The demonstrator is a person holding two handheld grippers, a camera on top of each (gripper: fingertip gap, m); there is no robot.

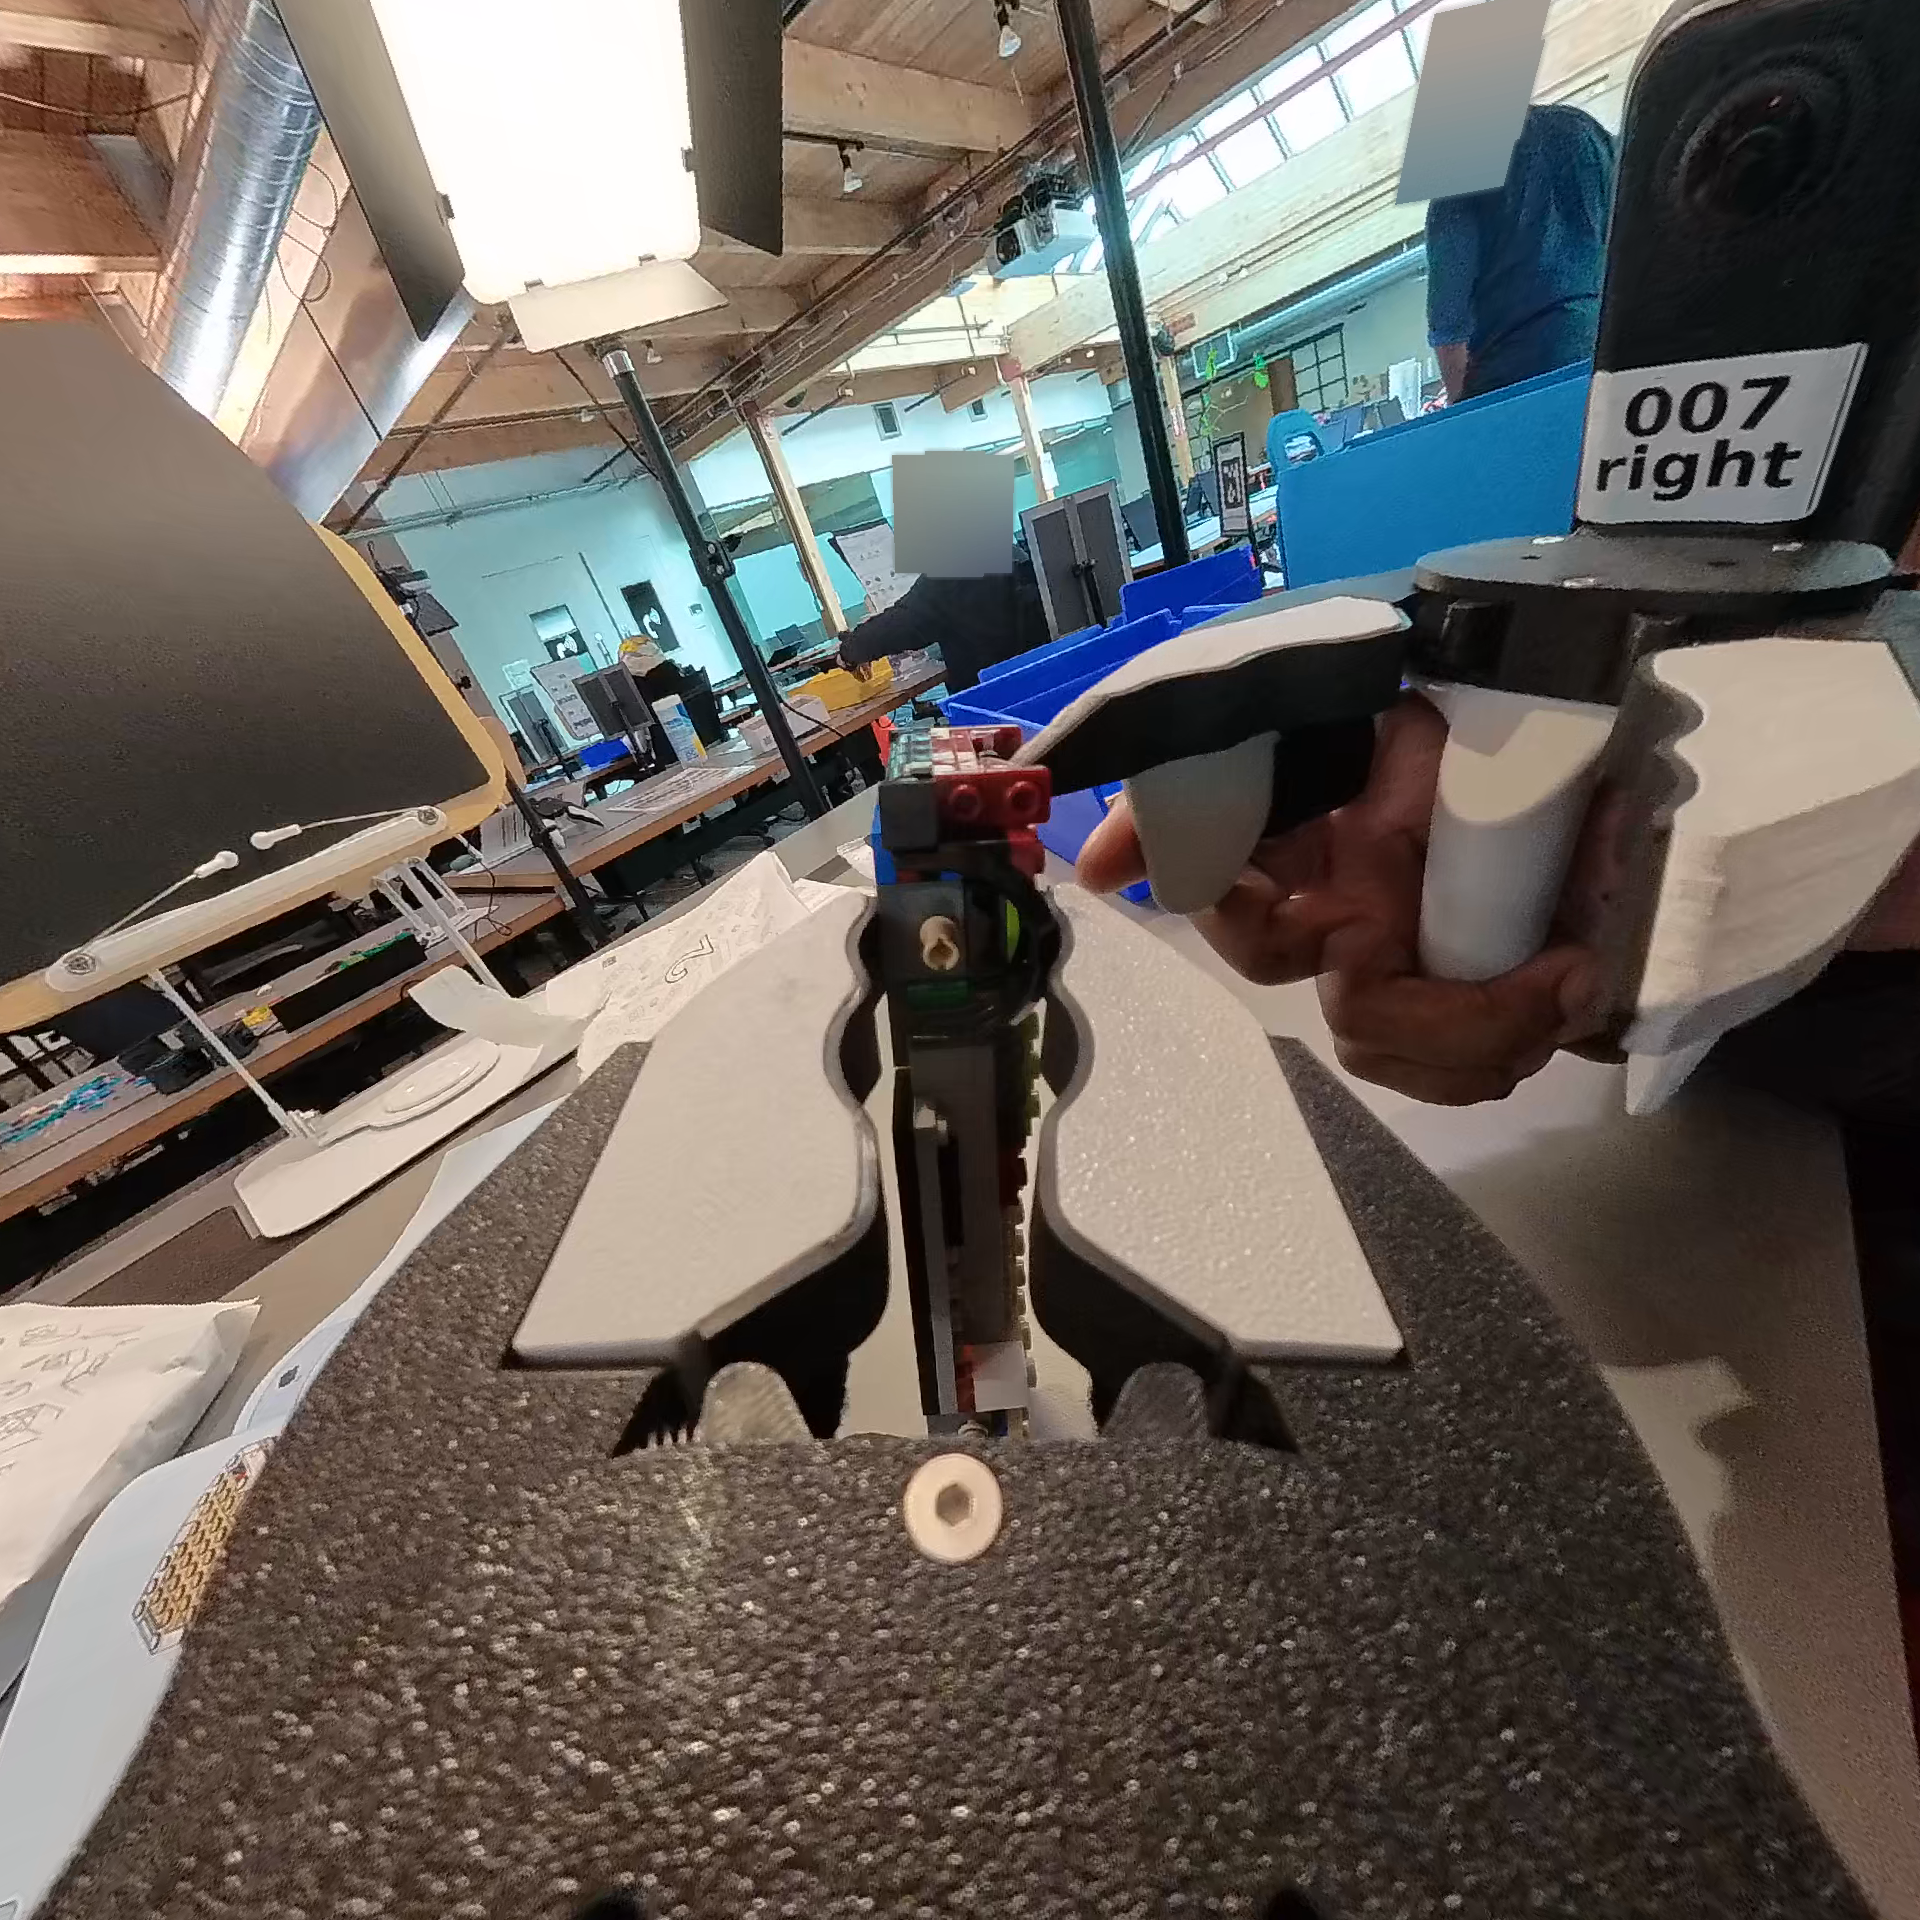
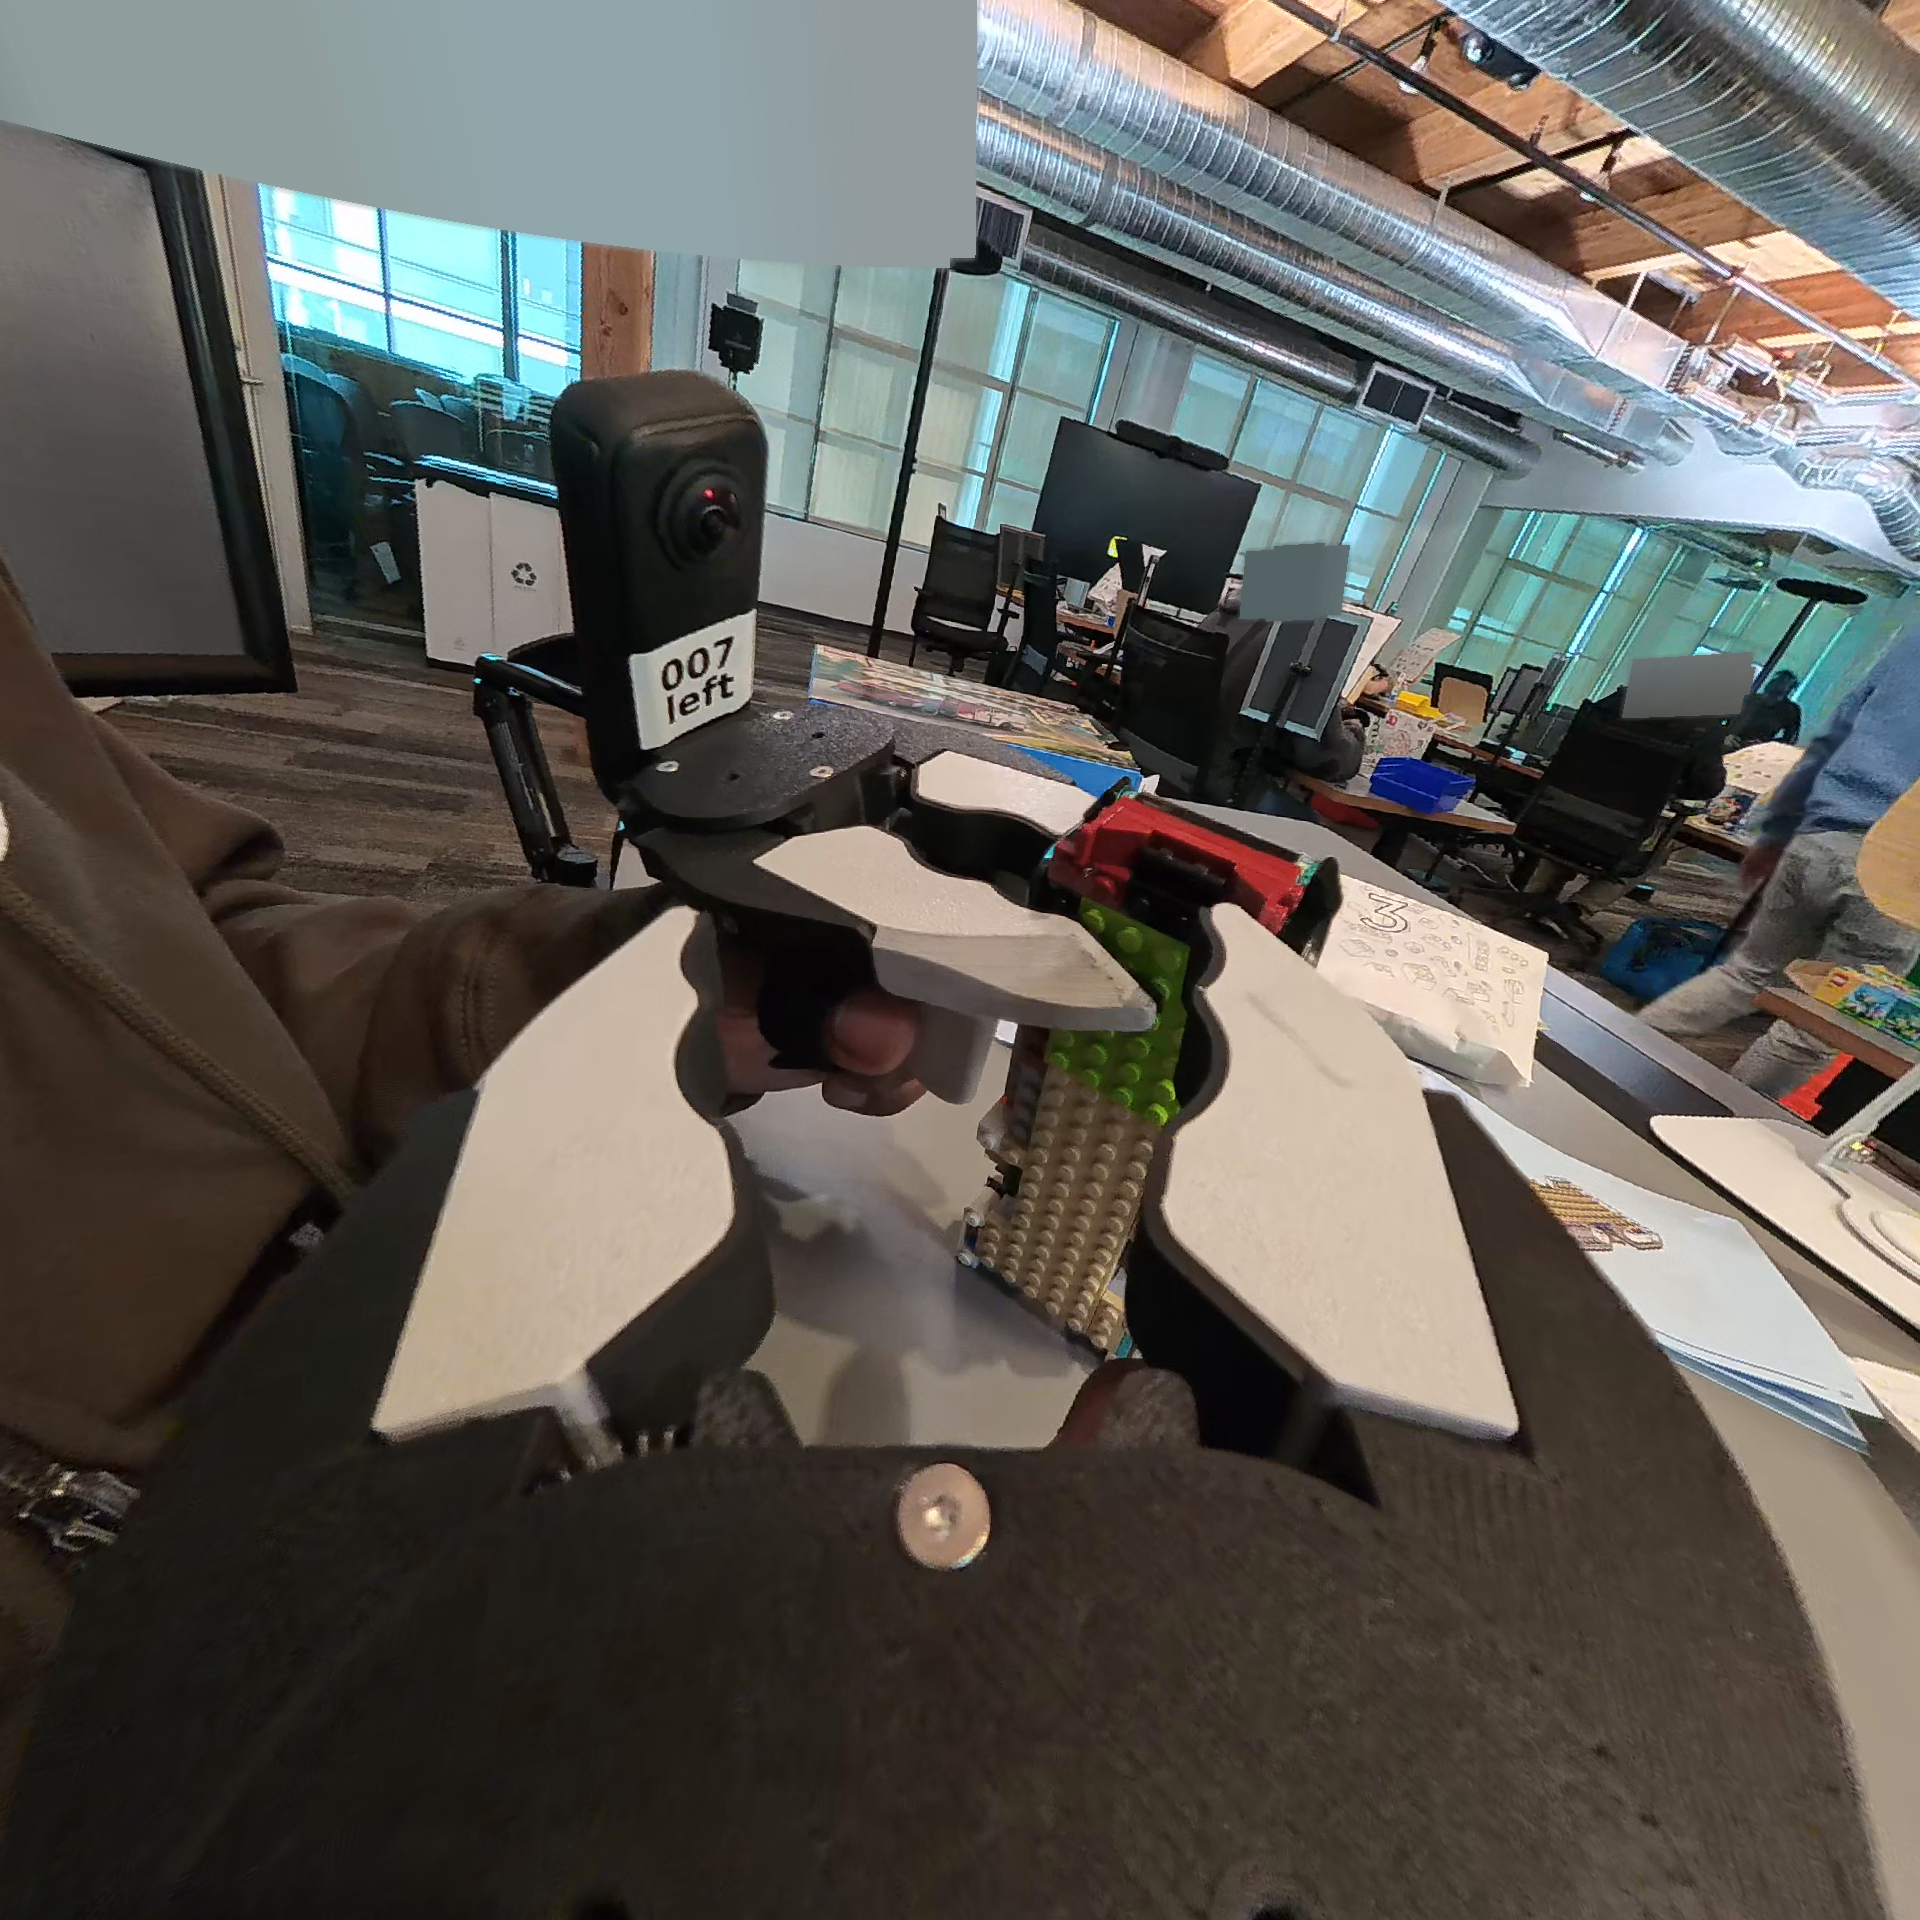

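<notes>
Left gripper (image 1: 961, 935) is clamping a toy-brick build (image 1: 961, 1039) at frame center, pads pressing both sides. Right gripper (image 2: 945, 997) is standing wide apart, 1 finger (image 2: 1299, 1091) beside the green-tan plate, w/ nothing held. Build is looking light, stiff, prone to popping apart; best gripped on flat sides. Grey table (image 2: 894, 1330) is lying below, paper bags (image 2: 1444, 977) right, open office beyond.

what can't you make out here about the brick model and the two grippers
- Brick model, left wrist view: seen edge-on between the left gripper's fingers, so its broad faces are hidden.
- Its lower end, right wrist view: hidden behind the right gripper's right finger.
- Its far side, right wrist view: covered by the left gripper.
- Right gripper, left wrist view: one finger shows; whether it touches the red bricks is unclear.
</notes>
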